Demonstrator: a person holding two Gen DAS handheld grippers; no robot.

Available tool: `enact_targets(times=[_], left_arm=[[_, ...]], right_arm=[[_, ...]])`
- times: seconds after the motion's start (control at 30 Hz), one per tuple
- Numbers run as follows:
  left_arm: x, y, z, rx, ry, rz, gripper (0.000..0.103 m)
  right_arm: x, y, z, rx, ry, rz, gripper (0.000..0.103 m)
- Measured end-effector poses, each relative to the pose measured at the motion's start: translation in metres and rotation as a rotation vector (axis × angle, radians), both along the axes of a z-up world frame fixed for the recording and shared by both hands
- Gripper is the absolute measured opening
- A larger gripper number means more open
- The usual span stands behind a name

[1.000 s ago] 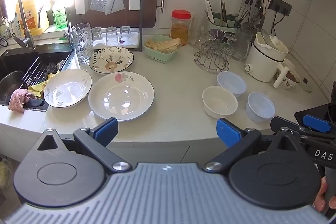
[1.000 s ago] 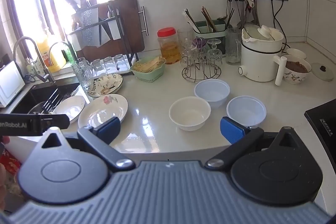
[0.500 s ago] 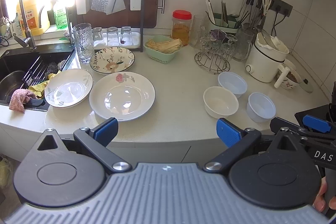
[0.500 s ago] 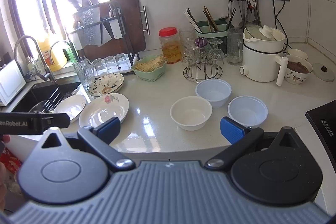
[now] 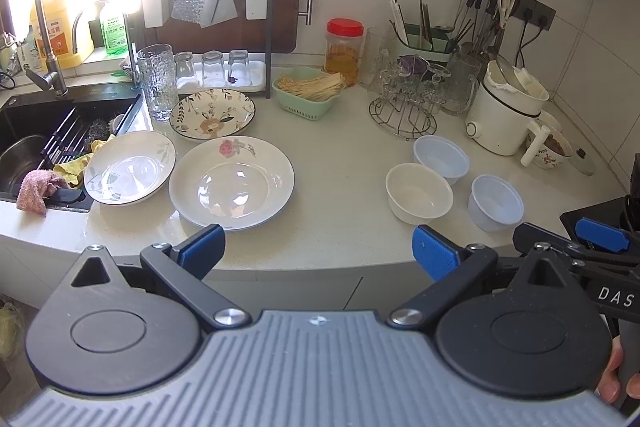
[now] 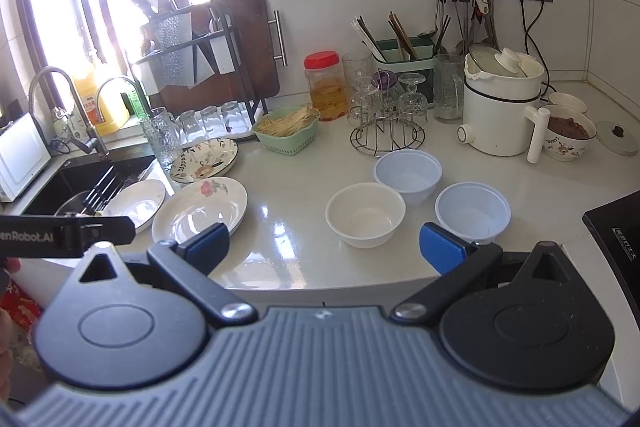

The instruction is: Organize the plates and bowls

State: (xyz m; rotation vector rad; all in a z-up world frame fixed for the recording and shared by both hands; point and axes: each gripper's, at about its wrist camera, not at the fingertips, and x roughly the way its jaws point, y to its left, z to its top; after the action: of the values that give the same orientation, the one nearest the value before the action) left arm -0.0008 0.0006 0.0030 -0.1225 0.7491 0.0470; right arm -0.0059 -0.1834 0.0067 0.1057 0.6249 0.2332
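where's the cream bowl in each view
Left wrist: cream bowl right of centre, front one of three bowls, just above the right fingertip.
Right wrist: cream bowl at centre, between both fingertips.
Shared landmark: red-lidded jar by the back wall.

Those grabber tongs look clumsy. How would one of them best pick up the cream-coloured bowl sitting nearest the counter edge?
Probably by the rim. The cream bowl stands upright and open, with a thin wall, so one finger can go inside and one outside. Its near side faces the open right gripper with bare counter in front; two pale blue bowls crowd its far and right sides. Come from above the near rim.
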Motion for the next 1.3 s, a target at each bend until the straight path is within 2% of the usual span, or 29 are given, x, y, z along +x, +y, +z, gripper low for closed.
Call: enact_targets(times=[1.3], left_arm=[[0.0057,-0.0016,-0.0055,-0.002,0.001,0.012,0.101]], right_arm=[[0.0055,-0.0032,-0.0058,0.007,0.024,-0.005,0.103]])
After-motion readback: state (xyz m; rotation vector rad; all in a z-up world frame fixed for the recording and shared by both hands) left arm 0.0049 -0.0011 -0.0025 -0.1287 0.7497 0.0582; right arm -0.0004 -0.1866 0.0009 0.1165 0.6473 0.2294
